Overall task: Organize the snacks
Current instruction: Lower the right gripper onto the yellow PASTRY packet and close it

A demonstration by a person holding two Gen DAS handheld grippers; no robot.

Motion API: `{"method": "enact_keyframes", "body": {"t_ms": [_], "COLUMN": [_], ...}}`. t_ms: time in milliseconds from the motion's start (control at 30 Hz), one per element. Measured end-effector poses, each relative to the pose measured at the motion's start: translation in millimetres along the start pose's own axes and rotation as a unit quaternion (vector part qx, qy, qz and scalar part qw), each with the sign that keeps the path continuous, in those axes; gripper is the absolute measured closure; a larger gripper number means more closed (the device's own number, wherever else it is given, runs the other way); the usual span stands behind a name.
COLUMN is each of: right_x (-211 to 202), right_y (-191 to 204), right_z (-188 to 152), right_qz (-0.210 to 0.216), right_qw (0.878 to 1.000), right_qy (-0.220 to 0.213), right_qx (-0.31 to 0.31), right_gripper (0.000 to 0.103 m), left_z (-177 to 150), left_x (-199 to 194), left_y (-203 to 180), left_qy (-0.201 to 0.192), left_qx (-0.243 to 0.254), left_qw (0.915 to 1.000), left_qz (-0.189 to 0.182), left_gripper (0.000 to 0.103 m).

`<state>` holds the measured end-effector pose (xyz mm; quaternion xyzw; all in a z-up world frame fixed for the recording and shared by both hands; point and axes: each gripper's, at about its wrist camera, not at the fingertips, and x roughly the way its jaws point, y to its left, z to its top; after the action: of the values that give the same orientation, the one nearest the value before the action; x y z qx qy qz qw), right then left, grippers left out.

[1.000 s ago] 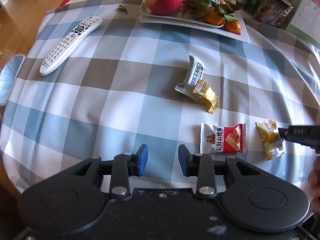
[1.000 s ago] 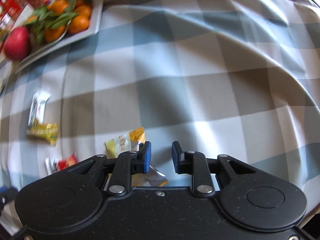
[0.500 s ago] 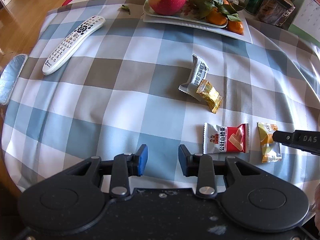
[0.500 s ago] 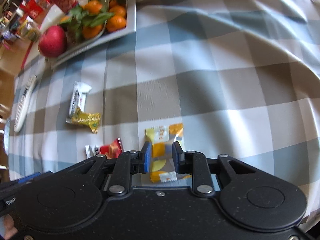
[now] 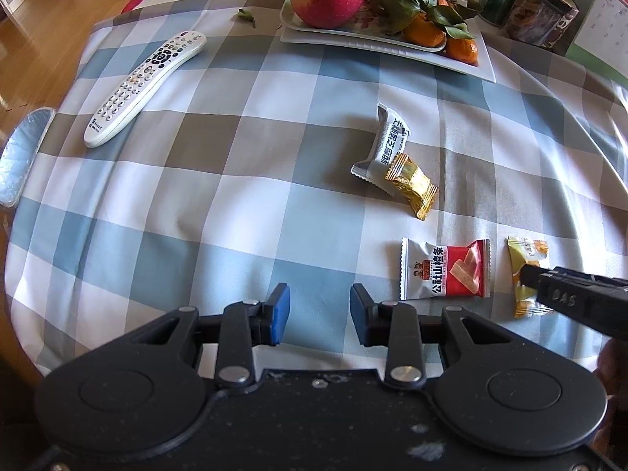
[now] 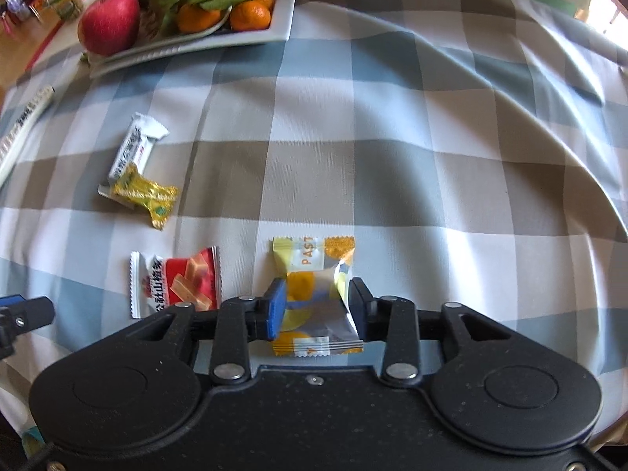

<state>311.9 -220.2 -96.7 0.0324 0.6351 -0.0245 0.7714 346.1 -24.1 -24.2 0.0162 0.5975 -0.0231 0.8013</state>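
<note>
Right wrist: right hand-held gripper [image 6: 316, 306] jaws opening astride yellow pastry packet [image 6: 314, 294], no pinch yet. Light, crinkly, slippery film; grip mid-body. Left hand-held gripper [image 5: 318, 310] parted, empty.

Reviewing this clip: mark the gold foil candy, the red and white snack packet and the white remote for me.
gold foil candy [image 5: 412, 186], left wrist view, middle of its wrapper.
red and white snack packet [image 5: 445, 269], left wrist view, centre of its printed face.
white remote [image 5: 143, 87], left wrist view, middle of its button pad.
</note>
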Motion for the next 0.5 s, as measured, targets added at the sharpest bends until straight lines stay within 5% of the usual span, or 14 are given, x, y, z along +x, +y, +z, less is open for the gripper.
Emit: {"method": "enact_keyframes", "body": {"t_ms": [500], "right_x": [8.0], "right_y": [8.5], "right_z": [-2.9], "right_qz": [-0.020], "right_qw": [1.000], "right_qy": [0.003], "right_qx": [-0.002], "right_gripper": [0.058], "left_z": [4.7], "left_x": [0.4], "left_y": [4.4], "left_qy": [0.001], "left_qx": [-0.011], "left_qw": [0.9994], "left_qz": [-0.032], "left_gripper": [0.067]}}
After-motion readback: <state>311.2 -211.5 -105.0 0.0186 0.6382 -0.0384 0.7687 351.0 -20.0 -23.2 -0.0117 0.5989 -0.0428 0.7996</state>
